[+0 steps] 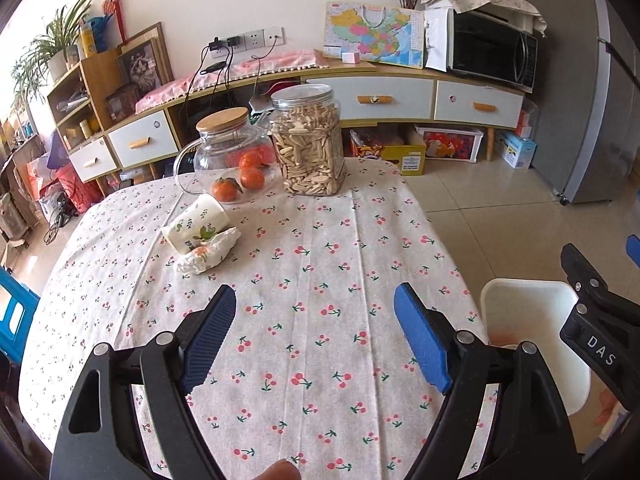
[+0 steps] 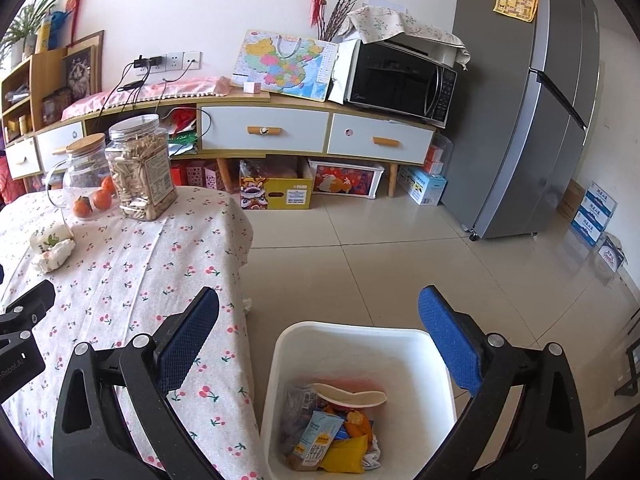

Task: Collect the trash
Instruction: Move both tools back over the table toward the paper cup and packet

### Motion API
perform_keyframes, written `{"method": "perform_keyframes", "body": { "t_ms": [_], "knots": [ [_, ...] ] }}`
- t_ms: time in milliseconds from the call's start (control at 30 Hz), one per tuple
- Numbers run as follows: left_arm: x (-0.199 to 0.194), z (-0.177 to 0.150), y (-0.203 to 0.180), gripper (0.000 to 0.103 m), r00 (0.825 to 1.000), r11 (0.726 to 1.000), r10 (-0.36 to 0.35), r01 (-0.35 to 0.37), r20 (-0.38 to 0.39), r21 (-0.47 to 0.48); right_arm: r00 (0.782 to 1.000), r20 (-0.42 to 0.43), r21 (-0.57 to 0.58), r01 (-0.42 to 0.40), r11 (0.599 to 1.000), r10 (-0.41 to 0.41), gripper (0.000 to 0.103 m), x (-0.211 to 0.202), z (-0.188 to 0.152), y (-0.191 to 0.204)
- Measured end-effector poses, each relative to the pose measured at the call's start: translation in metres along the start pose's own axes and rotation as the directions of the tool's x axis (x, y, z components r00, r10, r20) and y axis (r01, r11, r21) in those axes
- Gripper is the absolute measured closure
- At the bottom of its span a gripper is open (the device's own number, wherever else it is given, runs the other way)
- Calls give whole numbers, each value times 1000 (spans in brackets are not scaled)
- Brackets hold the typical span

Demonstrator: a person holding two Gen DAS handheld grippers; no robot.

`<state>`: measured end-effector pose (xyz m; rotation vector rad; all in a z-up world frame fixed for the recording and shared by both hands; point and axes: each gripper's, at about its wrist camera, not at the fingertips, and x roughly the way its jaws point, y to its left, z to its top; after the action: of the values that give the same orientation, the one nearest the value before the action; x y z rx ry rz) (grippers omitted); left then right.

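Left gripper (image 1: 316,332) spread wide over the cherry-print tablecloth (image 1: 312,248), blue pads far apart and nothing between them. Paper cup (image 1: 198,222) tipped on its side at about 11 o'clock from that gripper, a crumpled wrapper (image 1: 210,255) touching its lower flank; both well short of the fingers. Beyond them, toward 12 o'clock: a glass jug (image 1: 228,148) with a wooden lid, tangerines (image 1: 240,178) in a clear dish just in front of it, and a tall plastic jar (image 1: 308,144) of pale seeds beside it at 1 o'clock. White bin (image 1: 532,320) off the table edge at 3 o'clock, partly hidden behind the other gripper's black frame.

Right gripper (image 2: 320,332) likewise splayed fully, holding nothing, poised above the white bin (image 2: 348,334) standing on the tiled floor (image 2: 380,248) just beside the table's draped edge. Inside the bin, toward 6 o'clock: a flattened paper cup (image 2: 352,396), a pale blue carton (image 2: 320,436), a yellow packet (image 2: 346,454) and other wrappers jumbled together. Seen from here, the tipped cup (image 2: 48,240) and wrapper (image 2: 54,258) lying at 10 o'clock on the tablecloth (image 2: 132,280), well apart from the bin
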<state>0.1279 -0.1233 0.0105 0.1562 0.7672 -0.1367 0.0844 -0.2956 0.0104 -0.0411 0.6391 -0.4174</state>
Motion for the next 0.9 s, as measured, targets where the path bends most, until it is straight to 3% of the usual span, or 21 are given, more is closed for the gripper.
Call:
{"method": "perform_keyframes", "body": {
  "t_ms": [100,900],
  "knots": [
    [6,-3,20,16,1000,999,8,-9,-22,-42,1000,-3,-21,-13,1000,13,7,1,0,16],
    [15,-37,141,15,988,977,108,-125,-107,-173,983,-41,-163,-181,970,177,7,-6,5,144]
  ]
}}
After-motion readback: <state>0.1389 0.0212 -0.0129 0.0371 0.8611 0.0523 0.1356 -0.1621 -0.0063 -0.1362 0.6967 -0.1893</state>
